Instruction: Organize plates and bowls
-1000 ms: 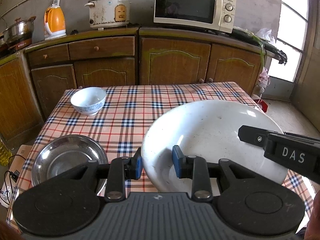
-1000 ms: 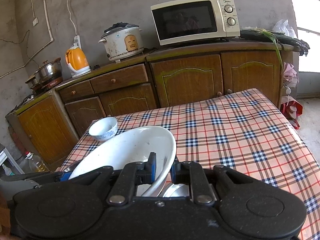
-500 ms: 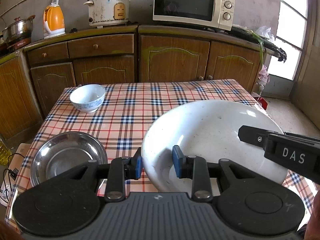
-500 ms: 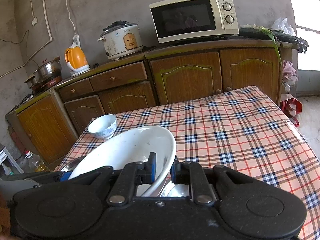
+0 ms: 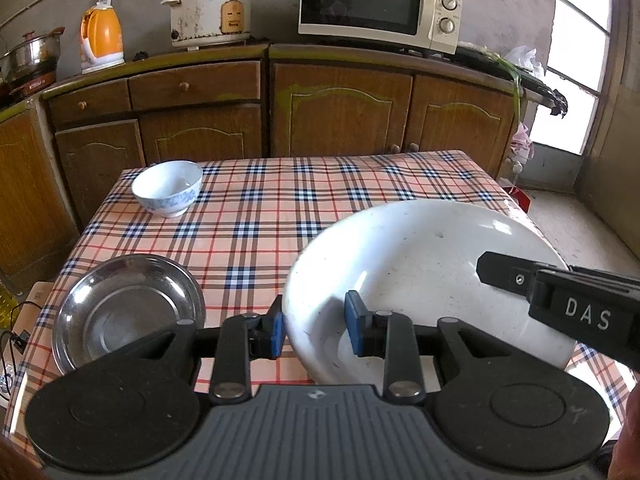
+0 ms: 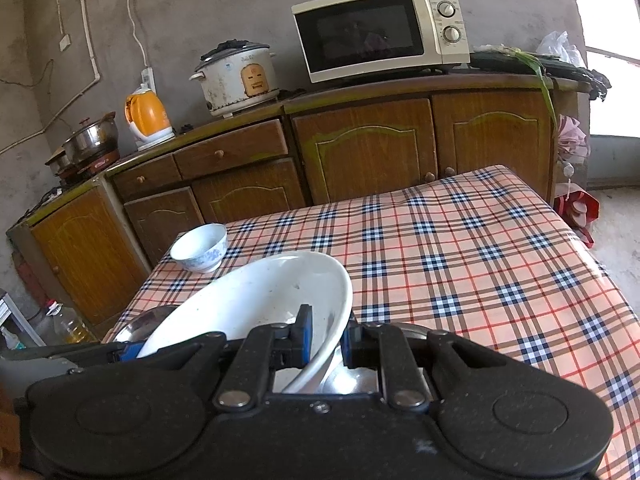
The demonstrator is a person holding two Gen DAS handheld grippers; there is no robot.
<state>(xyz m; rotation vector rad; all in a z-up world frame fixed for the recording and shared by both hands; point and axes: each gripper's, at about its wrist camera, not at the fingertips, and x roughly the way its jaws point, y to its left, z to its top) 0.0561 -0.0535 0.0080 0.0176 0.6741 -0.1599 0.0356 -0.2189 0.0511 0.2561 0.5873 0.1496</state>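
Home kitchen, rural-looking. Wooden cabinets (image 5: 340,108) along a bare grey plaster wall, with a microwave (image 5: 380,4), rice cooker (image 5: 210,12), orange electric kettle (image 5: 101,38) and steel pot (image 5: 30,54) on top. Desk (image 5: 304,200) has a plaid oilcloth; bowls on it.

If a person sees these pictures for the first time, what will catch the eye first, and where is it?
First, the large white bowl, tilted and held by its rim between both grippers: the left gripper on the near rim, the right gripper on the other side. Next, a steel bowl lies at the near left on the checked tablecloth, and a small white bowl stands at the far left corner.
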